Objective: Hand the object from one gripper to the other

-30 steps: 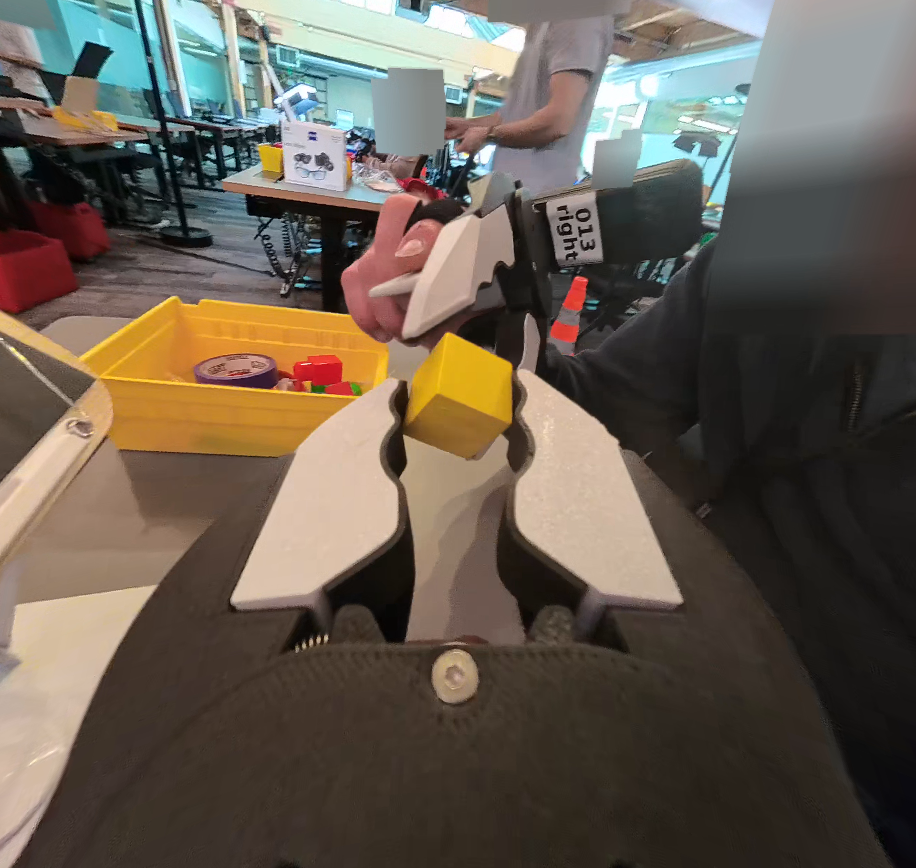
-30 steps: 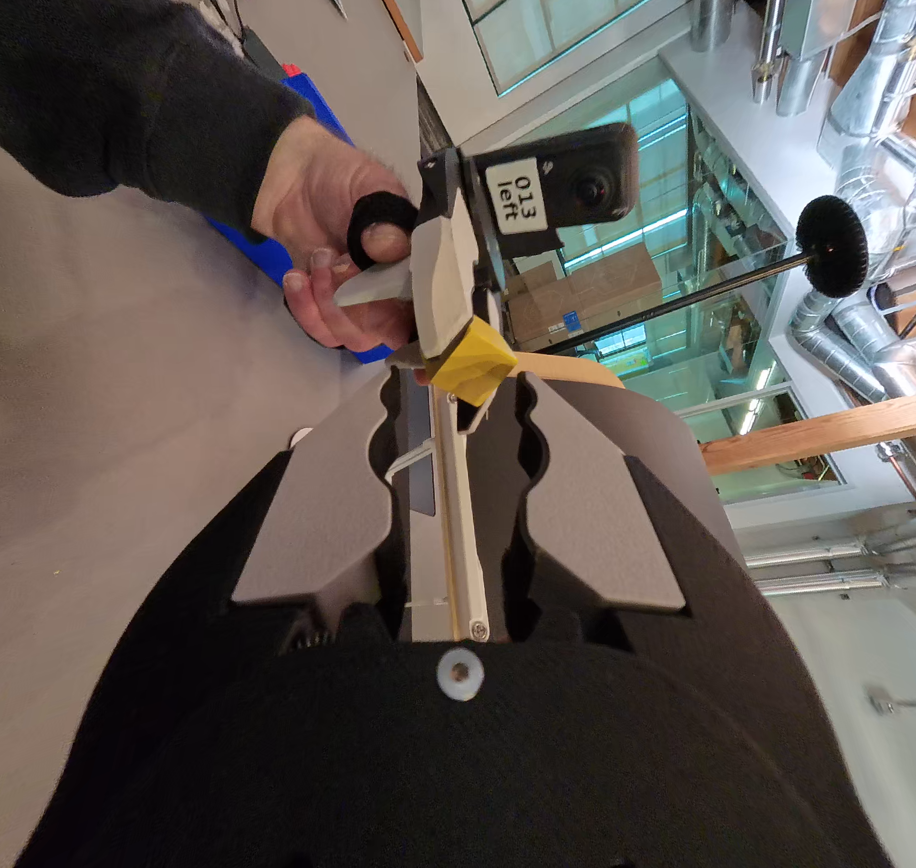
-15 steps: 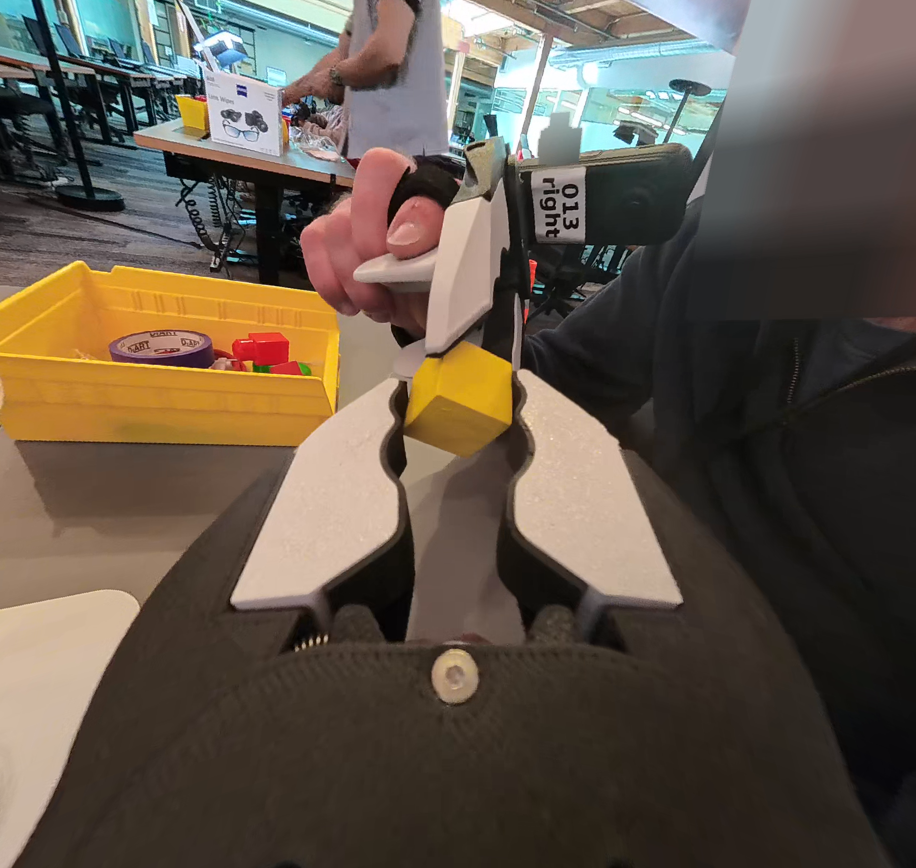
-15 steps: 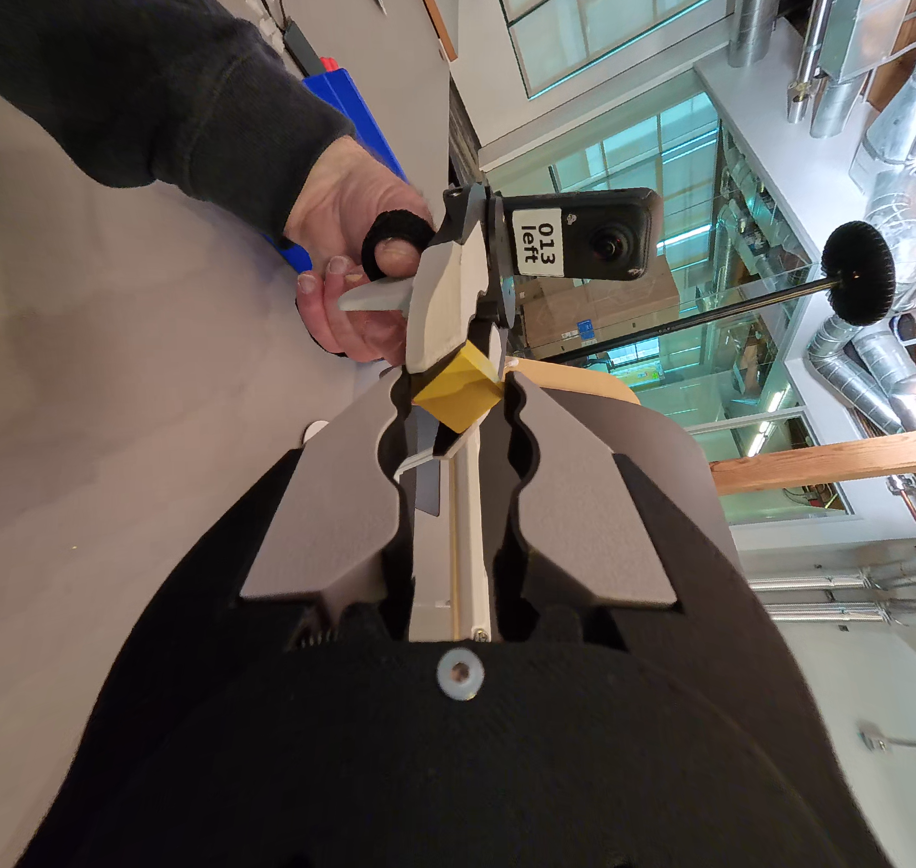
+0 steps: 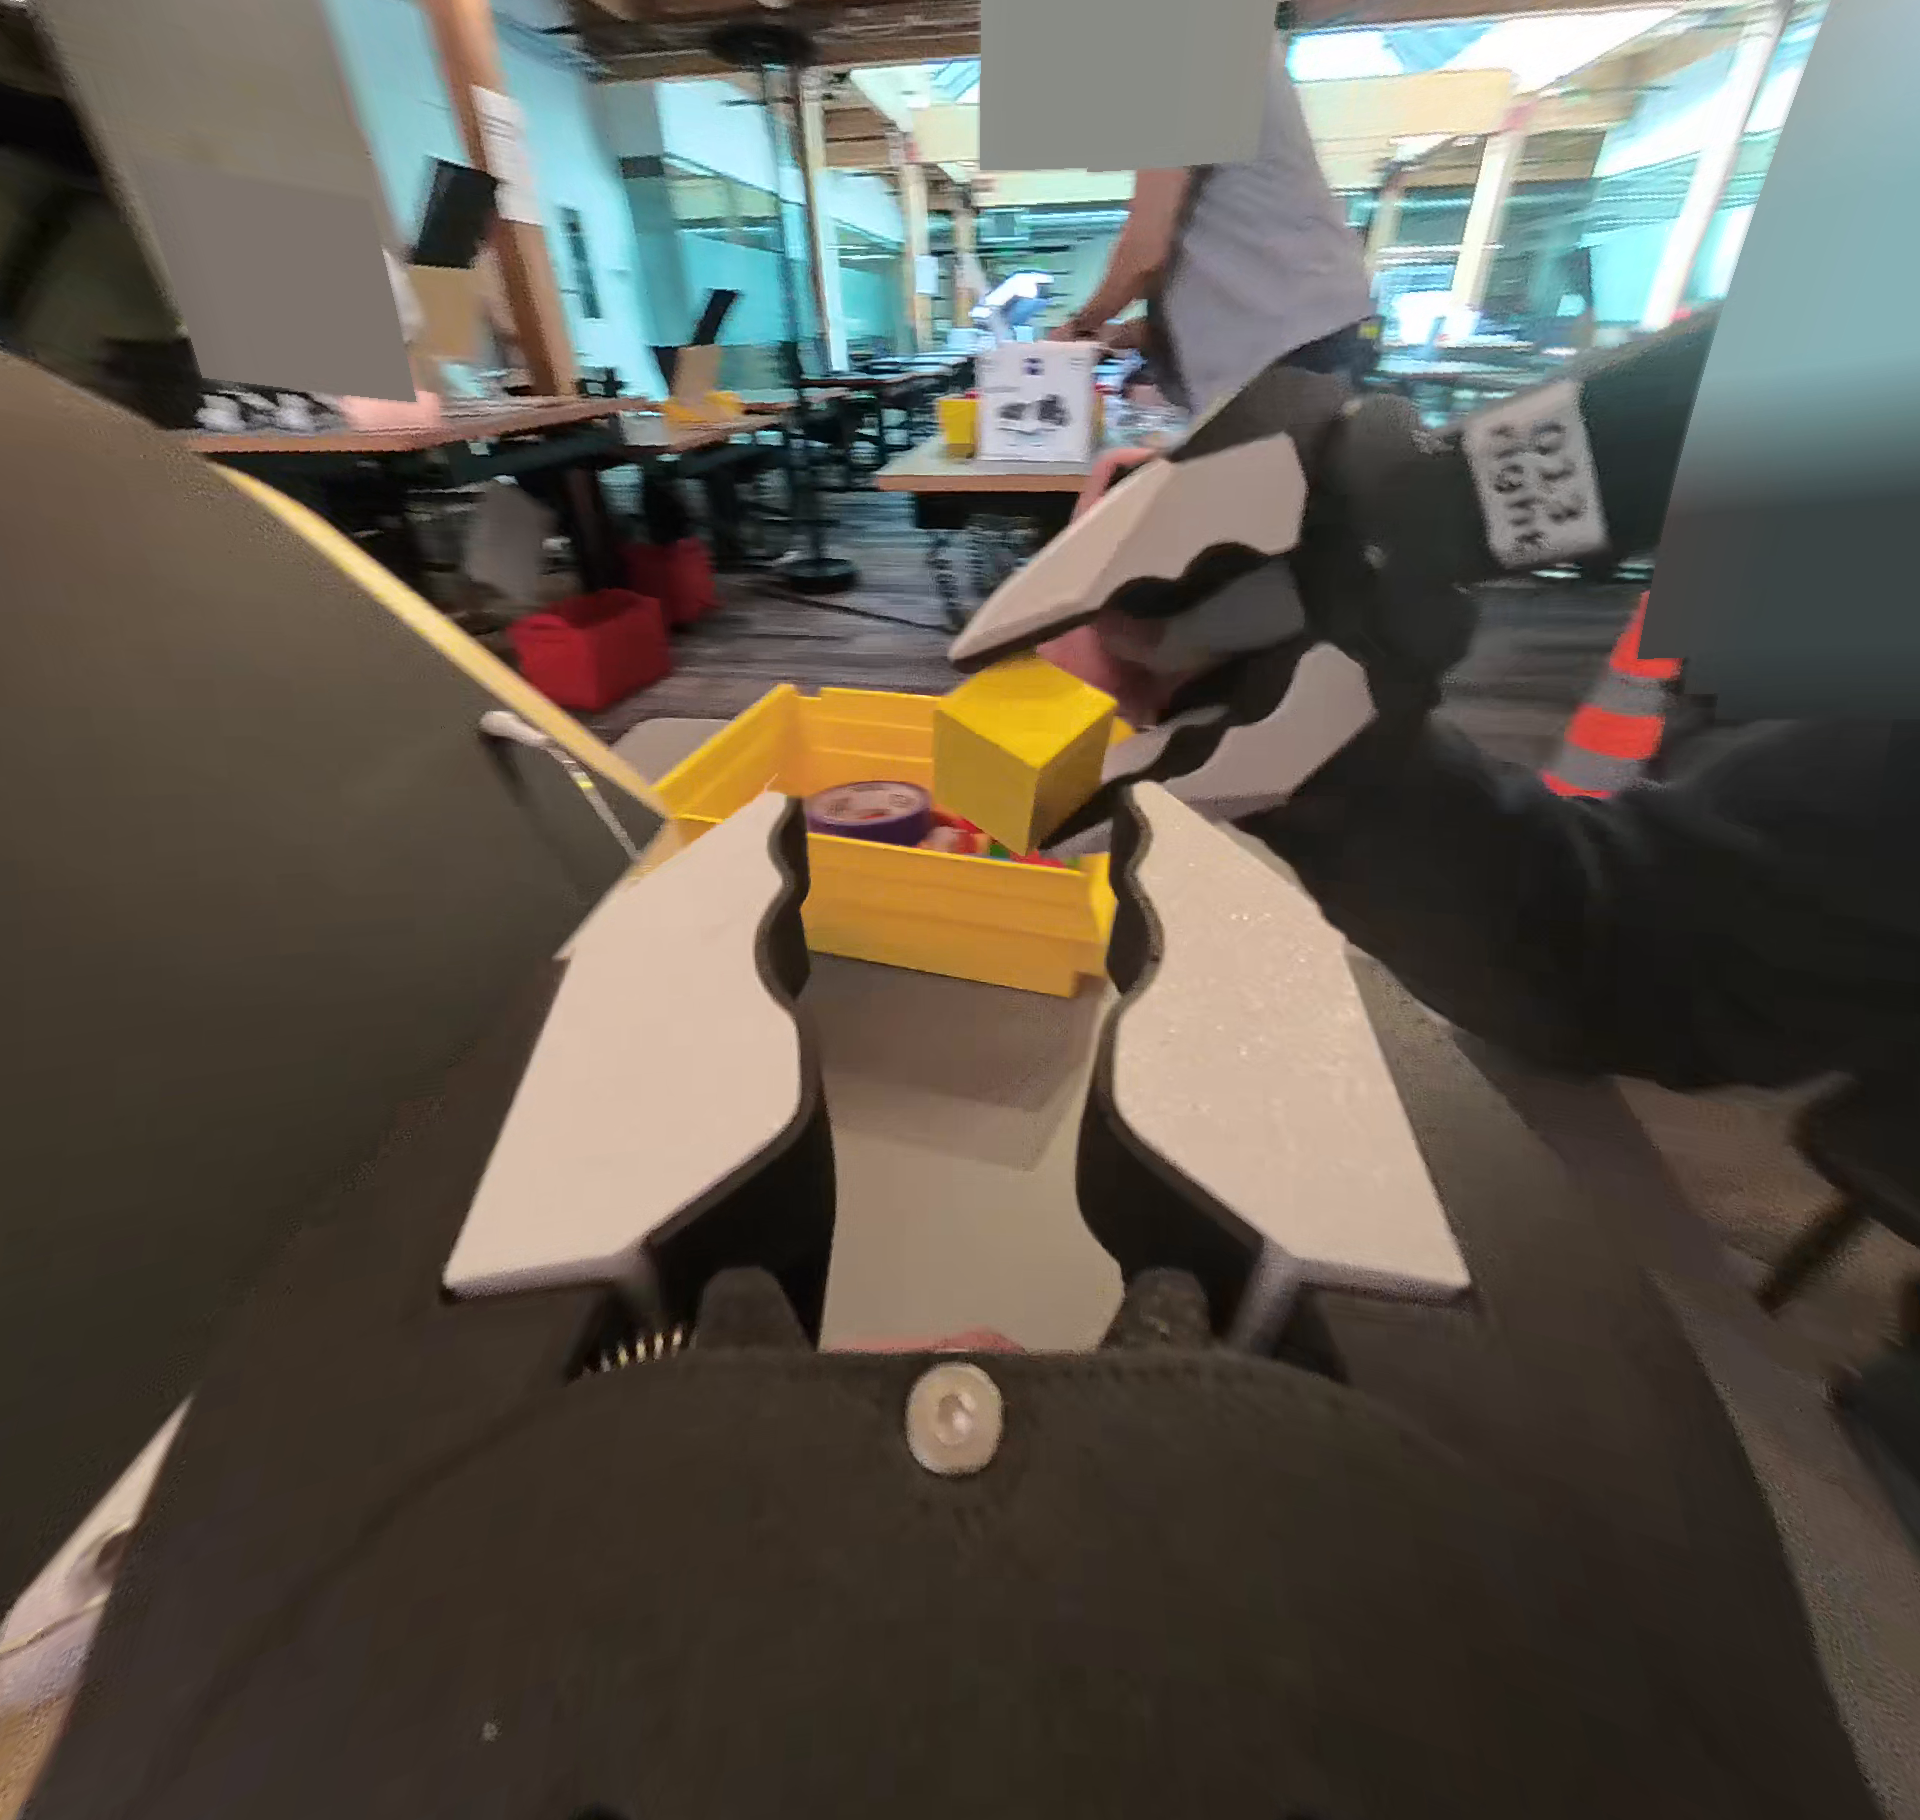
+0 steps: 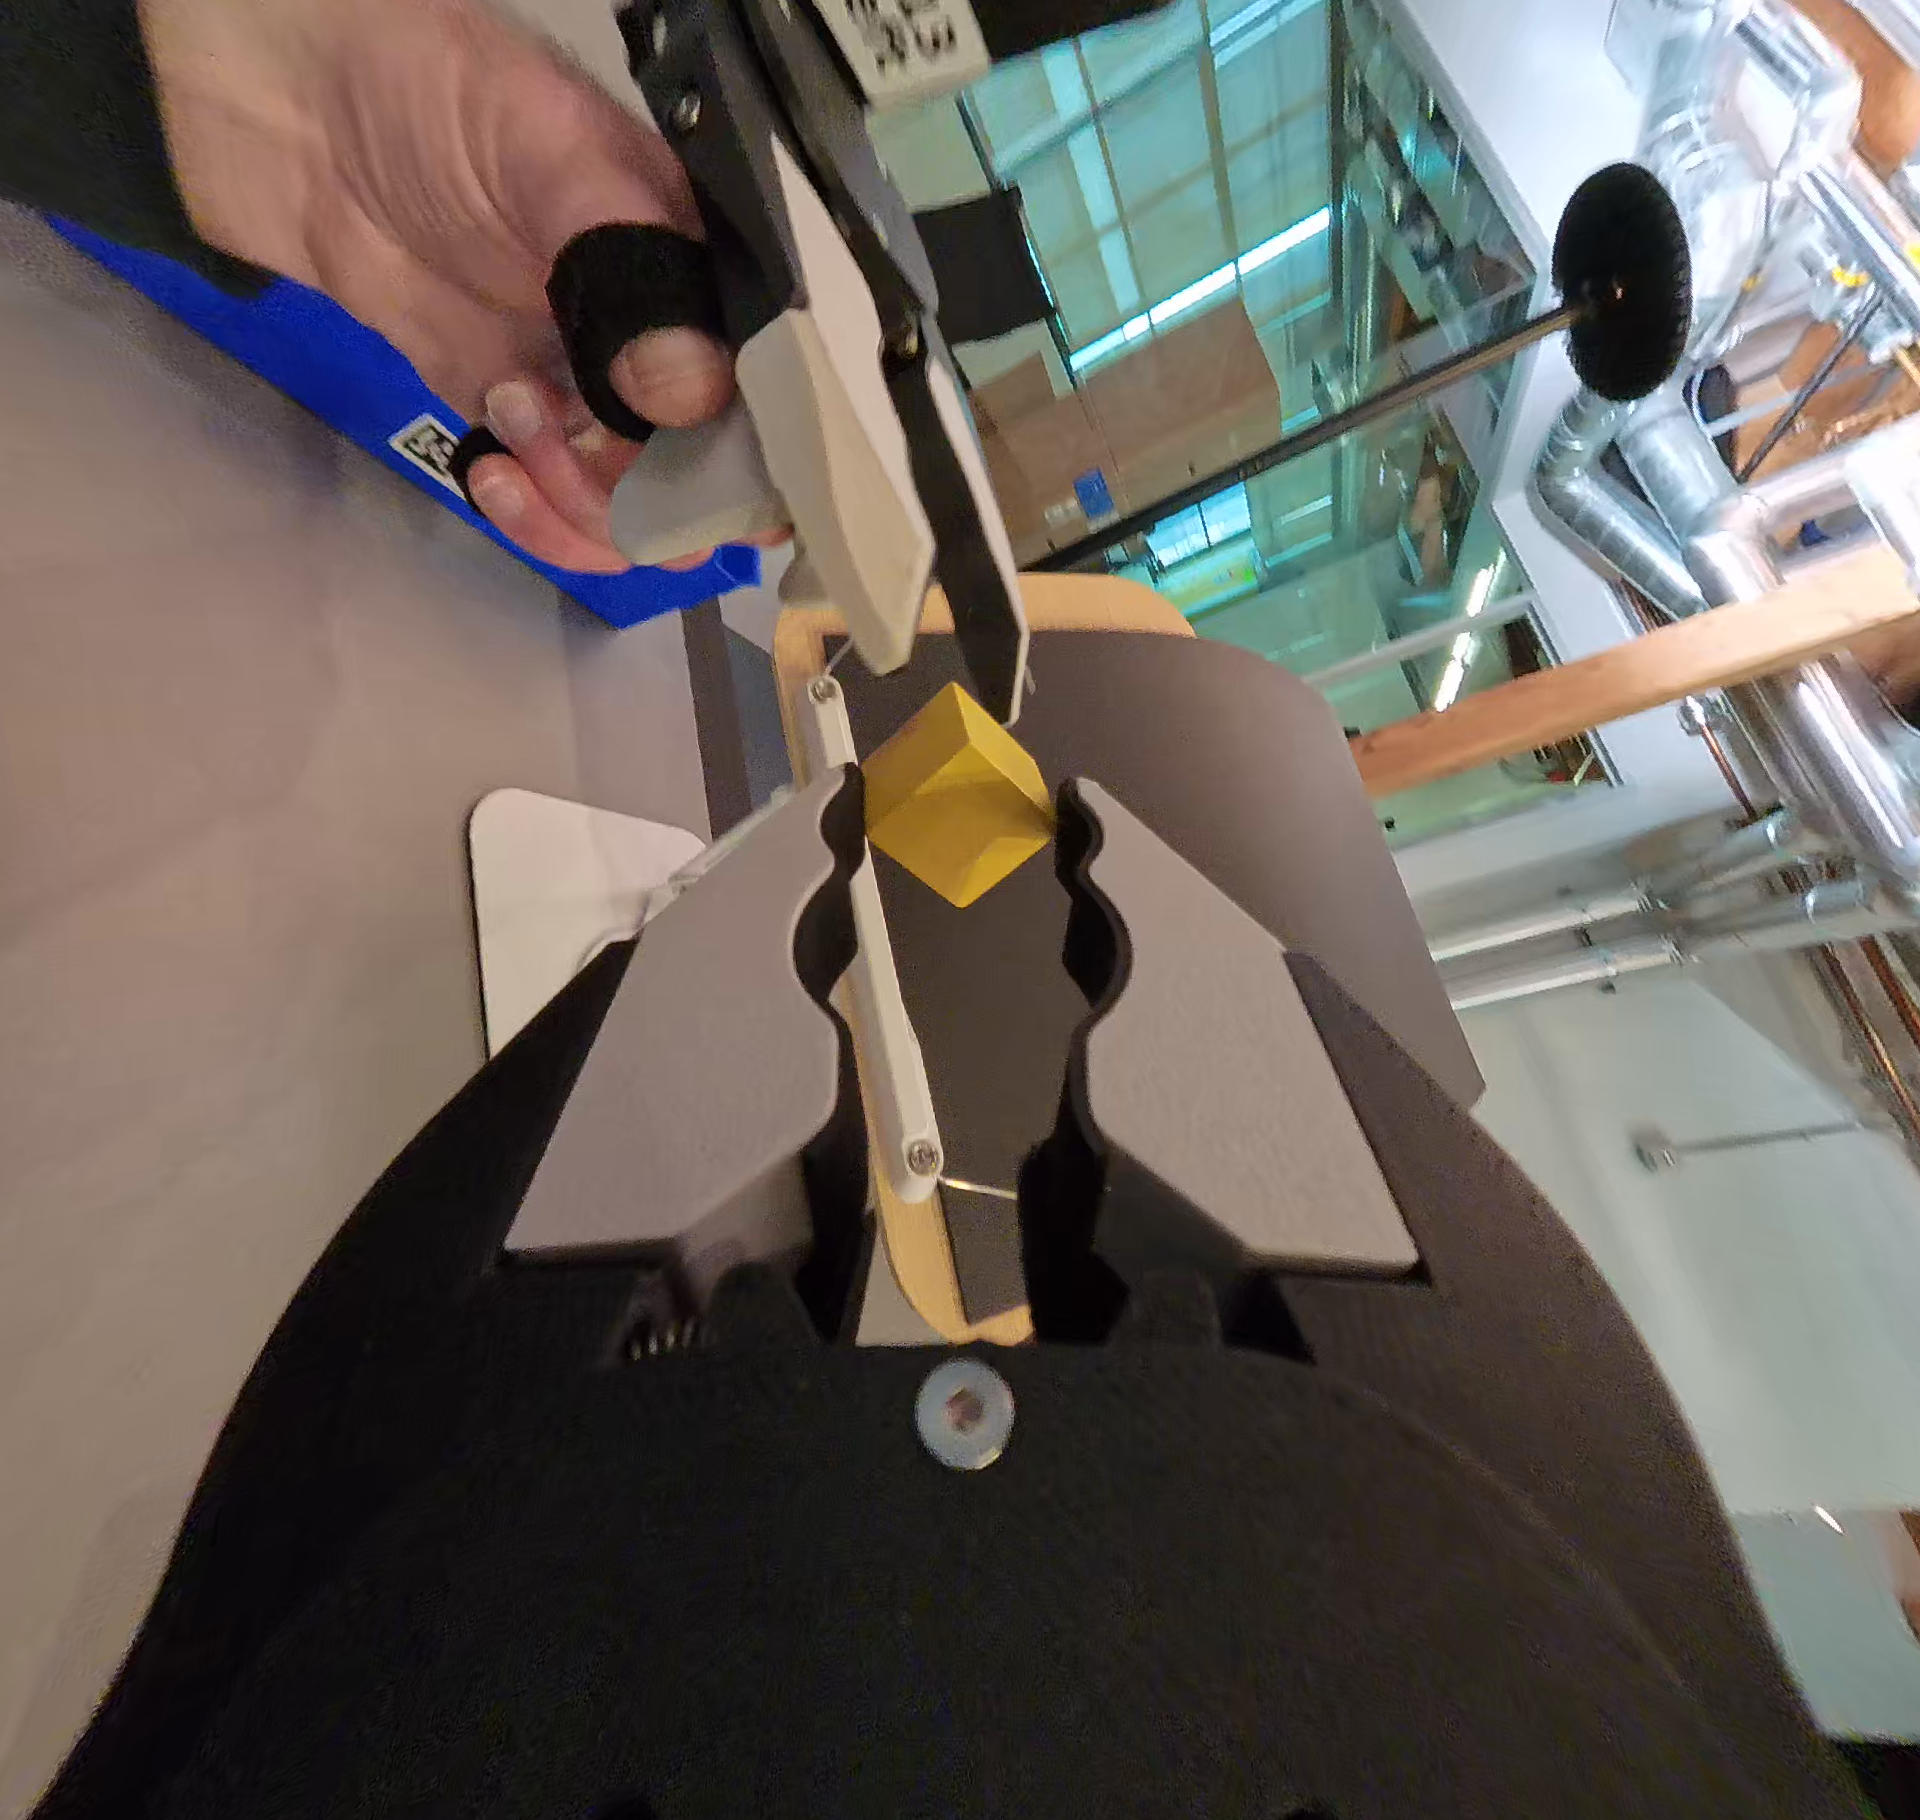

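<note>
One yellow bin (image 5: 935,913) held purple tape (image 5: 871,812) and small blocks; right gripper (image 6: 961,814) clamped the yellow cube (image 6: 956,814), left gripper (image 5: 956,861) gaped empty.

Yellow bin (image 5: 940,913) on grey table (image 5: 935,1043), holding a purple tape roll (image 5: 868,811) and small red pieces (partly hidden). Red crates (image 5: 592,646) on floor behind. White box (image 5: 1036,401) on far table. Orange-and-grey cone (image 5: 1621,705) at right. Standing person (image 5: 1236,253) in grey shirt. Blue bin (image 6: 343,388) beside grey tabletop.

Yellow bin (image 5: 940,903) contents partly hidden by cube (image 5: 1023,744).
</note>
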Demonstrator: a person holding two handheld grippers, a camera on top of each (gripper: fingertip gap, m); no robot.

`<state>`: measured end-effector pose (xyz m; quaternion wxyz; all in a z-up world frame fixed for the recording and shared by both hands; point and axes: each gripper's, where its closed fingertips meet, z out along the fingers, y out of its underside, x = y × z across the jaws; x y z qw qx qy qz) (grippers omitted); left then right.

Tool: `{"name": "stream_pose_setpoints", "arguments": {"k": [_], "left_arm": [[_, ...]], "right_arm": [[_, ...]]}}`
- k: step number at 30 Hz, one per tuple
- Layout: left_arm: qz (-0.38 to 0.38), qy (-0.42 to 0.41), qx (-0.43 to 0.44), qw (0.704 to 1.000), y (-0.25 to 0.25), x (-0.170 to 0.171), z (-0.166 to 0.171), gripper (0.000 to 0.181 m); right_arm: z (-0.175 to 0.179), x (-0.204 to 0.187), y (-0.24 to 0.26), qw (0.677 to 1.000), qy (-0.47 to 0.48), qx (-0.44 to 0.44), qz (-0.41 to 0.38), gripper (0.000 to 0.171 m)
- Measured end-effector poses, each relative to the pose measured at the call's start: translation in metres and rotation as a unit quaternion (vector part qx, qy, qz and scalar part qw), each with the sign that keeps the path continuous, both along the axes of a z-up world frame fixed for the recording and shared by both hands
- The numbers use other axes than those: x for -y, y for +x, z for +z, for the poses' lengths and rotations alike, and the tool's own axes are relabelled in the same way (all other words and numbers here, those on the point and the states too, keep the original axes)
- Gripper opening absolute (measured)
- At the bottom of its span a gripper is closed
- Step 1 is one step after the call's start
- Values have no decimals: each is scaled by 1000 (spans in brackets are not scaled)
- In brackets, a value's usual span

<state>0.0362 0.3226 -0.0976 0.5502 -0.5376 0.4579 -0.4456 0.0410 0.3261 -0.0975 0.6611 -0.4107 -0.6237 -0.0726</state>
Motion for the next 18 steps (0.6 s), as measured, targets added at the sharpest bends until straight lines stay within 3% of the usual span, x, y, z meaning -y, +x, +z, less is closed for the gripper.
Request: {"name": "stream_pose_setpoints", "arguments": {"k": [8, 18], "left_arm": [[139, 27, -28, 990, 12, -15, 6, 59], [185, -8, -16, 983, 18, -24, 1, 35]], "right_arm": [[-3, -23, 4, 993, 44, 28, -108, 34], [2, -24, -10, 978, 123, 31, -166, 34]]}}
